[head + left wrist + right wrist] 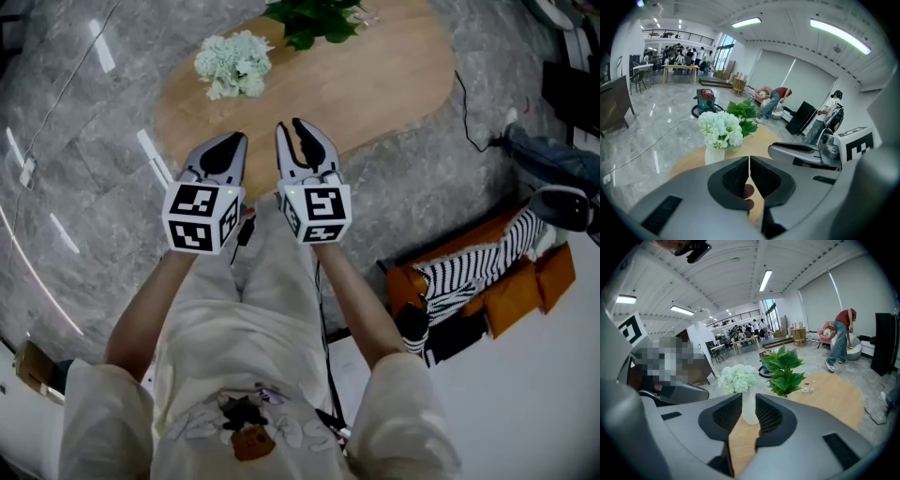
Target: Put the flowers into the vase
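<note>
A bunch of white flowers [234, 64] stands in a white vase [714, 154] near the left end of the oval wooden table [375, 84]. Both gripper views show the flowers [721, 129] [737, 378] ahead, well out of reach. My left gripper [232, 142] hovers short of the table's near edge, its jaws shut with nothing between them [749, 161]. Beside it my right gripper [298, 129] is held at the same height. Its jaws stand a little apart [748, 401] and are empty; the vase [749, 414] shows far off through the gap.
A leafy green plant [314, 17] stands at the table's far side, right of the flowers. Small glass items [806, 389] lie on the tabletop. On the floor lie a cable [473, 131] and, to the right, striped and orange things [487, 272]. People stand in the background.
</note>
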The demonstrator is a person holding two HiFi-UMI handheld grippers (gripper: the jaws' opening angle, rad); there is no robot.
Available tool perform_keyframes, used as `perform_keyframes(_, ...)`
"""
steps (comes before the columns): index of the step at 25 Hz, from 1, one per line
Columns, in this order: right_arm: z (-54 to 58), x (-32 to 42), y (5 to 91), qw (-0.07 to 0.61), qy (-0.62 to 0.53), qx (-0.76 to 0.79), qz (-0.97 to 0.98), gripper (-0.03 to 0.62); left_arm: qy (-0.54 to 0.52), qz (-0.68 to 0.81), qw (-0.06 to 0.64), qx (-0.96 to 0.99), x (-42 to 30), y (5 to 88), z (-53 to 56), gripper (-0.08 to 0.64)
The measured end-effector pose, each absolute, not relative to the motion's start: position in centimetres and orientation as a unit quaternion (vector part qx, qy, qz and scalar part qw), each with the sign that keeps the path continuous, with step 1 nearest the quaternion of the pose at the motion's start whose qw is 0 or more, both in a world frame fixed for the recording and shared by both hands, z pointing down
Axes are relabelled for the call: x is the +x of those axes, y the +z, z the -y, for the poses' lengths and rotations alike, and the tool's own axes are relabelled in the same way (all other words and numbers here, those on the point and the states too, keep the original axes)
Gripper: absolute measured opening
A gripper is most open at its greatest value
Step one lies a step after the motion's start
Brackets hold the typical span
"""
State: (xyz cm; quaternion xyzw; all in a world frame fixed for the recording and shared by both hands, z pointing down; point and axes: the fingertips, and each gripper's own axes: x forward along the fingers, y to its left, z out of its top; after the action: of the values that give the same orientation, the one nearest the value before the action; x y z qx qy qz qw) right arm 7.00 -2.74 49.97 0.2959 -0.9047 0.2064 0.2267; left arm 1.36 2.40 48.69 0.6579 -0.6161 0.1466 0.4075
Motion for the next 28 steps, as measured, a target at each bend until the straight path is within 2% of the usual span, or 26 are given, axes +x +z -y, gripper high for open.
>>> perform_keyframes(14,0.8,9.1,45.9,0.226,0.230,0.288,0.902,0.037,0.135,0.626,0.393,0.659,3.9,43.0,-3.5,0.018)
perform_keyframes(28,-1.7,9.6,38.3,0.193,0.225,0.241,0.924,0.037,0.130,0.627,0.371,0.673,5.8,36.5,-4.9,0.018)
